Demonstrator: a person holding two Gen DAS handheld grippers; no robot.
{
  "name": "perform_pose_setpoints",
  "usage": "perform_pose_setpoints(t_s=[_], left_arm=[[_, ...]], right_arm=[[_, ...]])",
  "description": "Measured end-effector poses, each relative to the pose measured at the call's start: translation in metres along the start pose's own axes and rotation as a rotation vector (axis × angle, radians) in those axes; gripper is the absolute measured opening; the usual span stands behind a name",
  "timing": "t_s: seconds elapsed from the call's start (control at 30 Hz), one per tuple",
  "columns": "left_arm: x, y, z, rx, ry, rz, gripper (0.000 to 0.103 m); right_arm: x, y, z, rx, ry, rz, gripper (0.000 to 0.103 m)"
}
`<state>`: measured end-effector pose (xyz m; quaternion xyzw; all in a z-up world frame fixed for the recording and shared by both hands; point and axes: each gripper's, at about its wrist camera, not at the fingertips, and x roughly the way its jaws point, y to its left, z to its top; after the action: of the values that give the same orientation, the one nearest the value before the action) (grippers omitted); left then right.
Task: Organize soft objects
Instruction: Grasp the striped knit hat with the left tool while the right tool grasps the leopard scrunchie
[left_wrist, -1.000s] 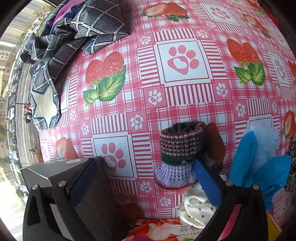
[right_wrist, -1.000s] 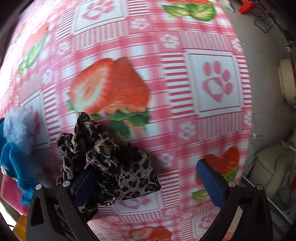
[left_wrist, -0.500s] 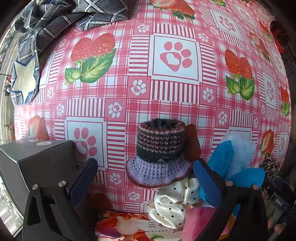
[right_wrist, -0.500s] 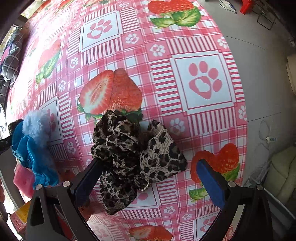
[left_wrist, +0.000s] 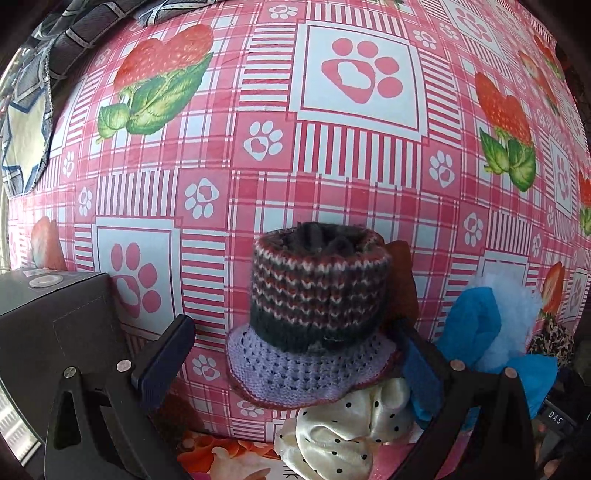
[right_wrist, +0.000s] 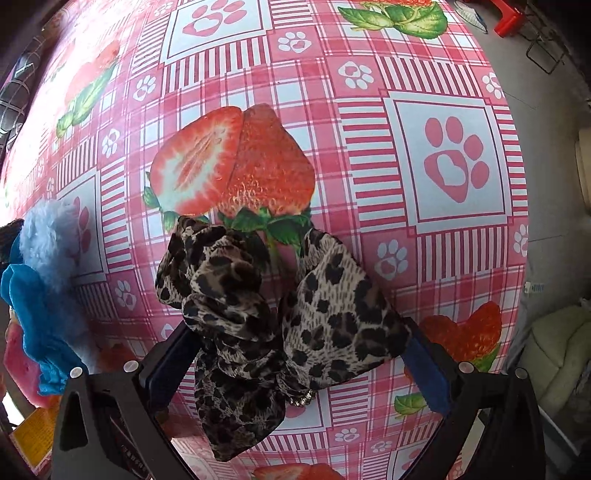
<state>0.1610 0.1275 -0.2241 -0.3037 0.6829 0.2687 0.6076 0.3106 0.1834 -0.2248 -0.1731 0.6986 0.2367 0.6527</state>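
A small knitted hat (left_wrist: 314, 317) with a striped crown and lilac brim sits on the pink tablecloth, between the fingers of my open left gripper (left_wrist: 295, 358). A cream polka-dot bow (left_wrist: 343, 432) lies just below the hat. A blue fluffy toy (left_wrist: 487, 332) lies to its right. In the right wrist view a leopard-print bow (right_wrist: 280, 325) lies between the fingers of my open right gripper (right_wrist: 295, 369), which touch neither side of it. The blue fluffy toy (right_wrist: 44, 295) shows at the left edge there.
A black box (left_wrist: 48, 332) stands at the lower left of the left wrist view. Dark checked cloth (left_wrist: 44, 74) is heaped at the far left corner of the table. The table's right edge (right_wrist: 517, 221) drops to a grey floor with a red stool (right_wrist: 517, 18).
Both grippers have moved in closer. The knitted hat now sits between the left fingers, and the leopard bow has shifted from the right gripper's left finger to the middle of the gap.
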Motion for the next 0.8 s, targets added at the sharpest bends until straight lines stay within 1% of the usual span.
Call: perform_pose_setpoints(t_s=[0.03,0.07,0.17,0.27,0.33,0.37,0.4,0.43,0.47,0.5,0.53,0.57,0.6,0.63,0.67,0.7,0.77,0.8], left_arm=[[0.003,0.002,0.0,-0.009,0.005,-0.013,0.103],[0.002,0.008,0.0,-0.018,0.002,-0.022,0.103],[0.003,0.008,0.0,-0.018,-0.001,-0.019,0.103],[0.009,0.012,0.002,-0.017,0.026,-0.019,0.103],[0.005,0.012,0.008,-0.026,0.041,-0.02,0.103],[0.004,0.012,0.008,-0.025,0.03,-0.02,0.102],[-0.001,0.01,0.009,-0.02,0.01,-0.019,0.096],[-0.007,0.006,0.009,-0.008,-0.009,-0.016,0.088],[-0.011,0.003,0.007,0.008,-0.023,-0.014,0.083],[-0.014,0.0,0.006,0.025,-0.033,-0.009,0.072],[-0.017,-0.003,0.005,0.039,-0.044,0.01,0.065],[-0.02,-0.004,0.005,0.05,-0.059,0.023,0.062],[-0.025,-0.004,0.004,0.054,-0.074,0.021,0.054],[-0.029,-0.004,0.003,0.054,-0.087,0.009,0.051],[-0.034,-0.003,0.002,0.051,-0.104,0.004,0.05],[-0.04,-0.003,0.001,0.051,-0.125,0.011,0.049],[-0.054,-0.005,-0.002,0.06,-0.171,0.039,0.049],[-0.061,-0.006,-0.003,0.064,-0.194,0.05,0.049]], right_arm=[[0.003,0.009,0.022,0.001,0.007,0.0,0.103],[0.006,0.011,0.028,0.003,0.01,0.0,0.103],[0.008,0.01,0.037,0.003,0.004,0.0,0.103],[0.006,0.009,0.033,0.006,-0.012,-0.001,0.103],[0.006,0.01,0.027,0.005,-0.016,-0.003,0.103],[0.005,0.011,0.026,0.004,-0.016,-0.004,0.103],[0.005,0.012,0.025,0.001,-0.013,-0.008,0.103],[0.003,0.013,0.022,-0.003,-0.008,-0.012,0.102],[0.003,0.014,0.022,-0.005,-0.003,-0.014,0.098],[-0.001,0.016,0.019,-0.007,-0.005,-0.015,0.095],[-0.004,0.017,0.016,-0.01,-0.009,-0.014,0.087],[-0.009,0.018,0.013,-0.013,-0.015,-0.014,0.077],[-0.012,0.019,0.011,-0.019,-0.02,-0.013,0.071],[-0.015,0.021,0.009,-0.027,-0.025,-0.011,0.054],[-0.018,0.023,0.008,-0.034,-0.032,-0.011,0.037],[-0.02,0.024,0.007,-0.039,-0.033,0.001,0.032],[-0.023,0.024,0.005,-0.029,-0.023,0.04,0.032],[-0.026,0.024,0.003,-0.026,-0.029,0.041,0.032]])
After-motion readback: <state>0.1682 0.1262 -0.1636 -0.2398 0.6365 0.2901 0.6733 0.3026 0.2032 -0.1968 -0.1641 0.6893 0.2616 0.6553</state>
